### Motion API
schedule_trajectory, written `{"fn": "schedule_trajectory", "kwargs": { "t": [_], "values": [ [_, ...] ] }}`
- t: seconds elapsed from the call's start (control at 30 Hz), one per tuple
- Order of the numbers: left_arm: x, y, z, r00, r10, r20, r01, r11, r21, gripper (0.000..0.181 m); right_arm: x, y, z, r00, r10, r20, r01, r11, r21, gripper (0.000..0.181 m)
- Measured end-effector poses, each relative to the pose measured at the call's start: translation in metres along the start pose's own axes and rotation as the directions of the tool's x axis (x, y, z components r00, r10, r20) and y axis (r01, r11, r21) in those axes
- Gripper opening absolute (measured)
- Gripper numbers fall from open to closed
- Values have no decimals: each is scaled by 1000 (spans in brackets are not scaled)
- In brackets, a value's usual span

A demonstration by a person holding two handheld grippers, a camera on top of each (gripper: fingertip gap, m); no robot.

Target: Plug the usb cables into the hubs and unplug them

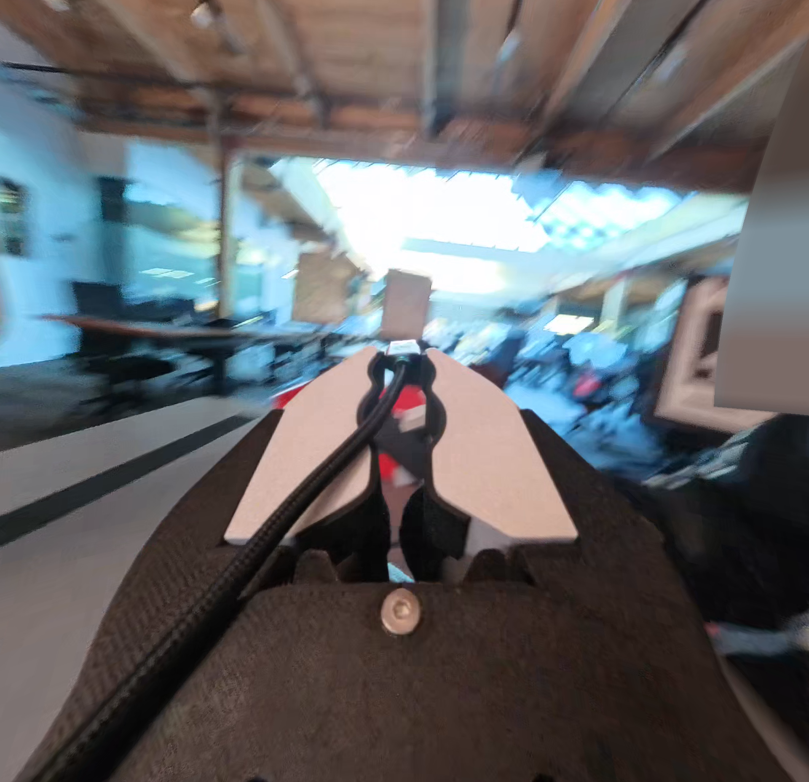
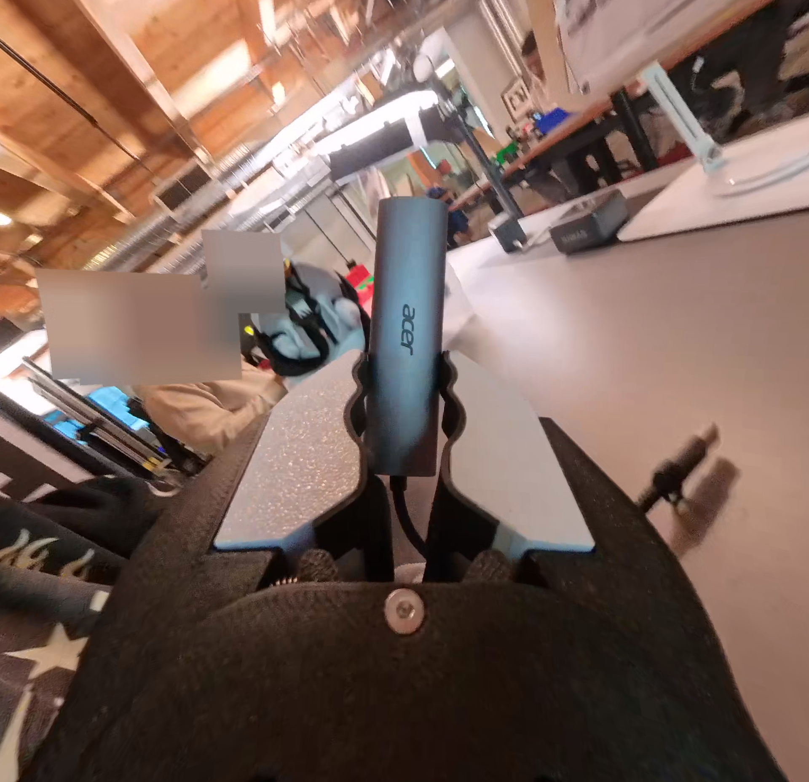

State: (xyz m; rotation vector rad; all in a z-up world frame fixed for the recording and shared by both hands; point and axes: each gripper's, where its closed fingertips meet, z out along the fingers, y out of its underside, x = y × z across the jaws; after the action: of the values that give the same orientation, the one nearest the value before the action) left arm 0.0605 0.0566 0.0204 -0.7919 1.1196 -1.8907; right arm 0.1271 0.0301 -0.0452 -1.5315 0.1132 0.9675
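My left gripper (image 1: pixel 402 354) is shut on the plug end of a black braided USB cable (image 1: pixel 280 516). The metal plug tip (image 1: pixel 402 347) sticks out past the fingertips, and the cable trails back over the left finger toward the lower left. The gripper is raised and points out into the room; the view is blurred. My right gripper (image 2: pixel 402 362) is shut on a grey stick-shaped USB hub (image 2: pixel 407 323), held upright above the table. The hub's short black lead (image 2: pixel 405 511) hangs down between the fingers.
A grey table (image 2: pixel 634 345) lies to the right of the right gripper. A dark cable connector (image 2: pixel 676 467) lies on it at the right. A dark box (image 2: pixel 586 227) and a white stand (image 2: pixel 683 117) sit farther back. A person's sleeve (image 2: pixel 205 406) is at left. The gap from one gripper's tips to the other's is roughly 10 cm.
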Motion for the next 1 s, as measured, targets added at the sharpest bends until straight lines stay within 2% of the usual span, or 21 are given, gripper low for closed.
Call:
{"fn": "schedule_trajectory", "kwargs": {
  "t": [0.03,0.1,0.17,0.23,0.27,0.33,0.4,0.5,0.7,0.77,0.9,1.0],
  "values": [
    [-9,10,0,989,130,76,-121,987,-104,15,5,7,-1,999,-17,-33,16,1000,-27,31],
    [-24,26,-3,913,369,175,-310,906,-288,15,13,16,-5,996,-29,-81,25,998,-60,31],
    [-23,41,0,842,518,152,-425,810,-403,15,21,19,-7,991,-42,-130,32,997,-76,32],
    [-21,53,5,736,667,112,-540,680,-496,15,30,21,-10,970,-121,-211,99,989,-110,32],
    [-17,58,9,690,719,82,-589,624,-514,15,33,21,-11,950,-181,-253,152,980,-131,32],
    [-8,65,18,652,755,68,-624,585,-518,15,33,20,-11,910,-283,-303,244,956,-161,32],
    [-7,72,22,623,780,64,-632,550,-546,15,27,20,-8,901,-317,-297,283,947,-151,32],
    [-7,80,21,540,842,9,-684,445,-579,15,23,23,-4,873,-386,-298,344,921,-184,32],
    [-16,83,17,538,842,24,-659,439,-611,15,23,26,-2,848,-438,-299,389,897,-210,32],
    [-16,83,18,555,831,29,-653,457,-604,15,22,25,-2,835,-457,-307,407,888,-216,32],
    [-15,82,18,571,820,36,-644,474,-601,15,20,21,-4,758,-560,-335,504,828,-245,32],
    [-16,83,18,558,829,42,-636,459,-620,15,21,21,-4,715,-606,-349,542,795,-271,32]
  ]
}}
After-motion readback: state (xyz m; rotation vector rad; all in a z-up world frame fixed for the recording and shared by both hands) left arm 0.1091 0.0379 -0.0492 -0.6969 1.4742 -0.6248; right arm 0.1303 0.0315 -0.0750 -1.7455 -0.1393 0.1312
